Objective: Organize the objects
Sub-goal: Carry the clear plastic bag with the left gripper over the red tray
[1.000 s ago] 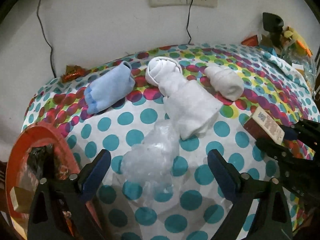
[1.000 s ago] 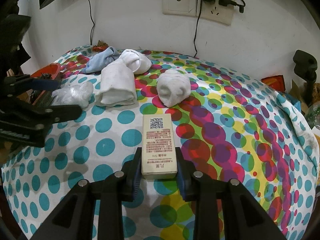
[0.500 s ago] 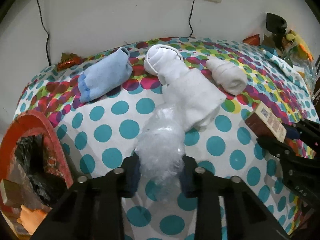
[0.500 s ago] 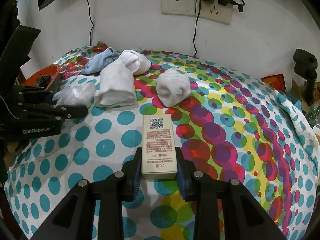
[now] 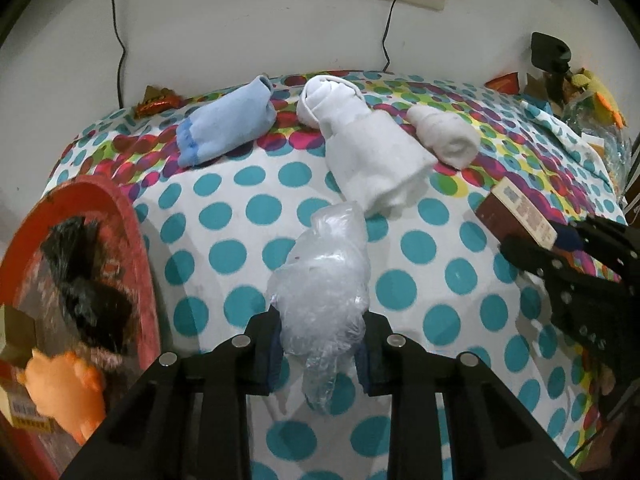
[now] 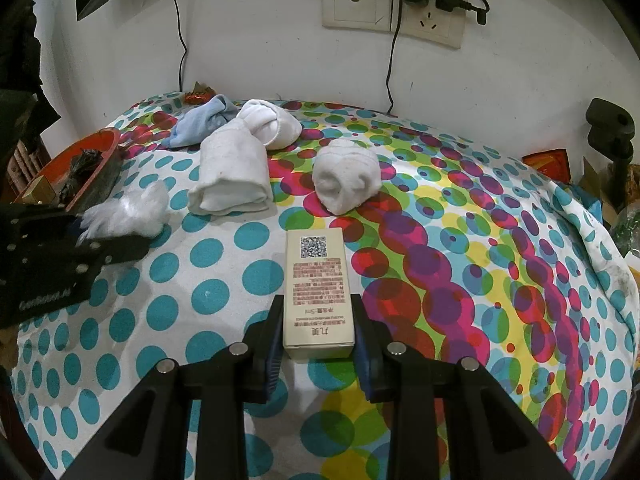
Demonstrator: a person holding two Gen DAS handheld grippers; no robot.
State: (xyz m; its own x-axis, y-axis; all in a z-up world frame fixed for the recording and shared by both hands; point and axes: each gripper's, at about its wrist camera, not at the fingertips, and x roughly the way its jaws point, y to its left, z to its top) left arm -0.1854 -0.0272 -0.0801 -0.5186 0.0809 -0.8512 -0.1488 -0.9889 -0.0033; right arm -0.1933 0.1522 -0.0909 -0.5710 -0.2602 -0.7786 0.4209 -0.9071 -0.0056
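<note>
The left hand-held gripper (image 5: 320, 354) is clamped on a crumpled plastic bag (image 5: 324, 280) above the dotted desk (image 5: 240, 216); the right hand-held gripper (image 6: 318, 354) clamps a small box (image 6: 318, 292); rolled white socks (image 5: 372, 152) and a blue sock (image 5: 226, 128) lie beyond; a red basket (image 5: 136, 240) sits left.

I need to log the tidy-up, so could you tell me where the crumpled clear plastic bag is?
In the left wrist view the plastic bag sits bottom centre, pinched by the left gripper, just before the folded white towel.

I see three rolled socks (image 5: 362, 150) in a row at the table's (image 5: 256, 216) back, plastic wad (image 5: 324, 276) before them, basket (image 5: 132, 240) left, box (image 6: 318, 292) right.
</note>
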